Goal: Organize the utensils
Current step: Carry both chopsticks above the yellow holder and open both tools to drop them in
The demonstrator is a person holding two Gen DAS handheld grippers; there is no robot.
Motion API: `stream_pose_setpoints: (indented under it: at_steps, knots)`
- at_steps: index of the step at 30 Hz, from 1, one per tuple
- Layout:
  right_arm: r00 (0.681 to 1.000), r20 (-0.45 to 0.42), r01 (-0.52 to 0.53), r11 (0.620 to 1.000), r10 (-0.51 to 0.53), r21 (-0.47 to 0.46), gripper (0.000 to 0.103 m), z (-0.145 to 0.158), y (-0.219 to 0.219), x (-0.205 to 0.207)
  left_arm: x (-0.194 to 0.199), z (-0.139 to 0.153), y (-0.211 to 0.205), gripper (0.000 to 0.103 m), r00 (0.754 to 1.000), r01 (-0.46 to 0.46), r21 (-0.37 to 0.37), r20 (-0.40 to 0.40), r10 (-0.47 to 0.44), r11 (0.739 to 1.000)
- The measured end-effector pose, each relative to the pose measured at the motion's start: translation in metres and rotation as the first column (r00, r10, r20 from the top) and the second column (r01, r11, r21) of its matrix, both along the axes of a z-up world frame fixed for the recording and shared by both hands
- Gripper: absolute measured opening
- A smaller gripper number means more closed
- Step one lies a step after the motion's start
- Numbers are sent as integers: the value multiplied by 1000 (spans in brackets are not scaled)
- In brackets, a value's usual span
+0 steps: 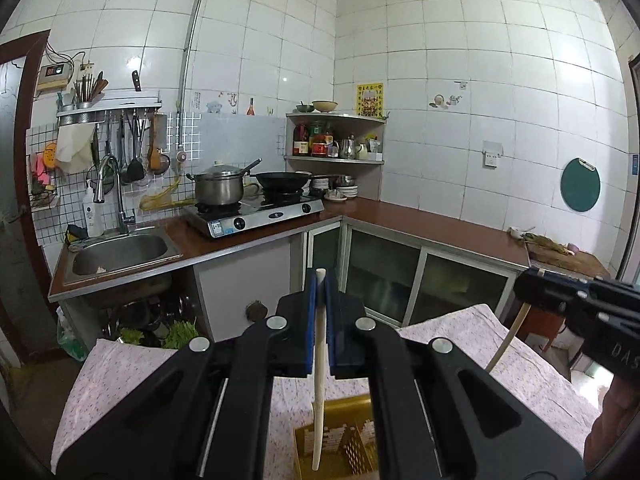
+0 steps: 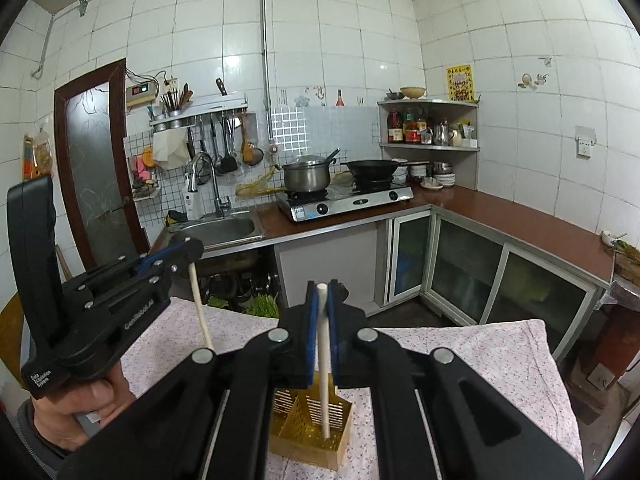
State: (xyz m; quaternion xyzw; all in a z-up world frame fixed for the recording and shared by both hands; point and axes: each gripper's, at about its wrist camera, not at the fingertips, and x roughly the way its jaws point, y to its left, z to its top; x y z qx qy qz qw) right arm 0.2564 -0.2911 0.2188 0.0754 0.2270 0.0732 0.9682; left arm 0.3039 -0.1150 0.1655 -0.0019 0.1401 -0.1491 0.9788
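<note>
Risk first: each chopstick is pinched near its top end only, so the long free length may swing or pivot in the pads and miss or strike the rim of the yellow basket (image 2: pixel 316 420) on lowering; the light basket could tip. Left gripper (image 1: pixel 321 280) is clamped on one chopstick (image 1: pixel 319 380), hanging above the basket; right gripper (image 2: pixel 322 292) is clamped on the other chopstick (image 2: pixel 325 380), also above the basket. Count: chopsticks two; grippers two; basket one, two compartments visible, contents indiscernible.
</note>
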Motion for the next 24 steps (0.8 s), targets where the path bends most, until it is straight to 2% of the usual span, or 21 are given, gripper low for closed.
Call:
stream_pose_setpoints:
  at_steps: [8, 12, 13, 14, 15, 24]
  knots:
    - [999, -45, -9, 1000, 9, -2, 6, -26, 4, 24, 25, -34, -4, 3, 999, -12, 18, -46, 12, 1000]
    - [999, -41, 4, 1000, -4, 7, 10, -25, 2, 25, 21, -40, -2, 5, 998, -28, 25, -49, 29, 999]
    - [999, -34, 5, 1000, -5, 10, 14, -23, 2, 23, 19, -40, -1, 12, 998, -28, 22, -47, 29, 999]
    - [1000, -29, 7, 1000, -7, 11, 29, -22, 1, 22, 17, -38, 0, 25, 999, -30, 17, -45, 30, 999]
    - [1000, -21, 7, 1000, -7, 14, 36, -20, 2, 19, 14, -37, 3, 29, 999, -35, 9, -40, 35, 999]
    - [999, 18, 40, 999, -40, 2, 36, -2, -8, -18, -18, -22, 29, 35, 999, -47, -13, -28, 47, 999]
